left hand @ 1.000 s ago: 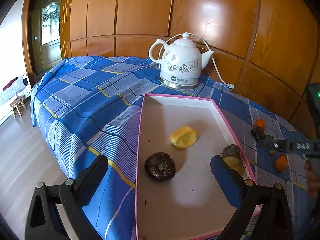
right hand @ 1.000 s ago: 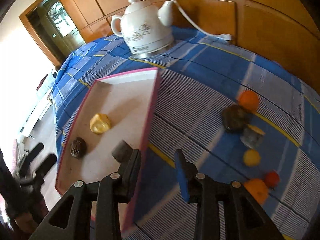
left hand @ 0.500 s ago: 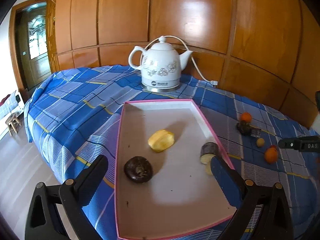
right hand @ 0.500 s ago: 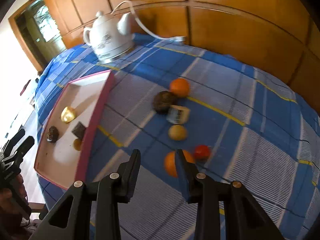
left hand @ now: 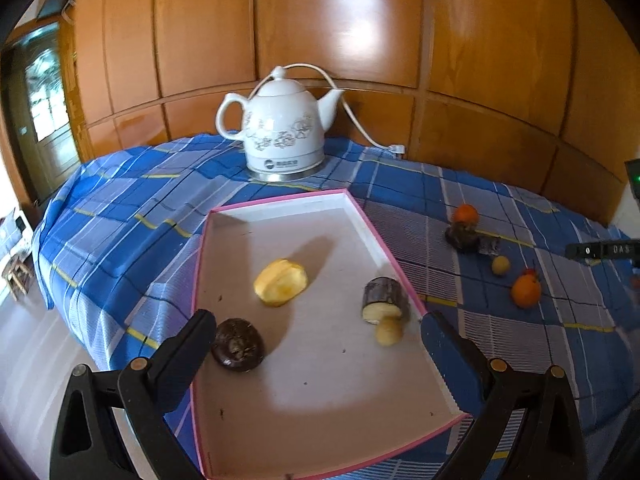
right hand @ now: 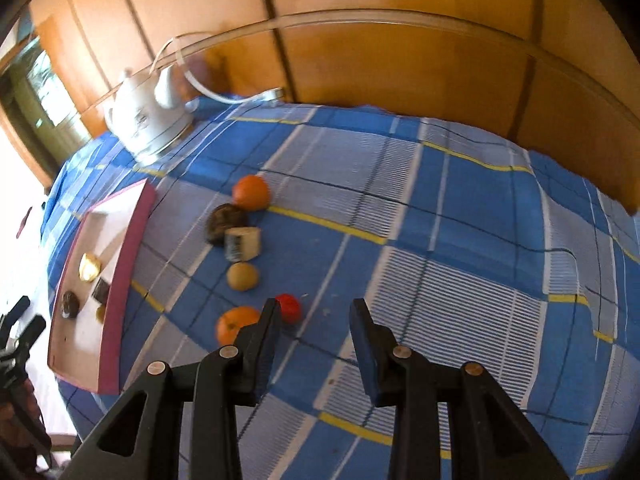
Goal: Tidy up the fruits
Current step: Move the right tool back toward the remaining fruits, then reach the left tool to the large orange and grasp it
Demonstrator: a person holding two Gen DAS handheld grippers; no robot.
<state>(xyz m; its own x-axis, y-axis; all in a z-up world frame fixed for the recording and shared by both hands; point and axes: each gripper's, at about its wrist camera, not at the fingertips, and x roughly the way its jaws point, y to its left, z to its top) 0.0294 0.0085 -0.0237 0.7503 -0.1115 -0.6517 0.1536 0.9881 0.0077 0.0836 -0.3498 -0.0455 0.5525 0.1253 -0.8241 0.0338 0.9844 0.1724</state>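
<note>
A pink-rimmed tray (left hand: 376,236) lies on the blue plaid cloth. It holds a yellow fruit (left hand: 281,282), a dark round fruit (left hand: 237,345), a dark-skinned cut piece (left hand: 384,300) and a small yellow ball (left hand: 388,333). My left gripper (left hand: 316,340) is open and empty above the tray's near part. Right of the tray lie two oranges (right hand: 251,192) (right hand: 234,322), a dark fruit (right hand: 224,220), a cut piece (right hand: 243,243), a yellow ball (right hand: 242,276) and a small red fruit (right hand: 289,308). My right gripper (right hand: 314,316) is open and empty, just right of the red fruit.
A white electric kettle (left hand: 280,136) with its cord (left hand: 360,128) stands behind the tray by the wooden wall panels (left hand: 400,40). The table's edge drops to the floor at the left (left hand: 24,320). Plain cloth lies right of the loose fruits (right hand: 460,280).
My right gripper has swung right, from the tray's edge to the loose fruits, and opened wider. My left gripper has pulled back and turned, showing more of the tray.
</note>
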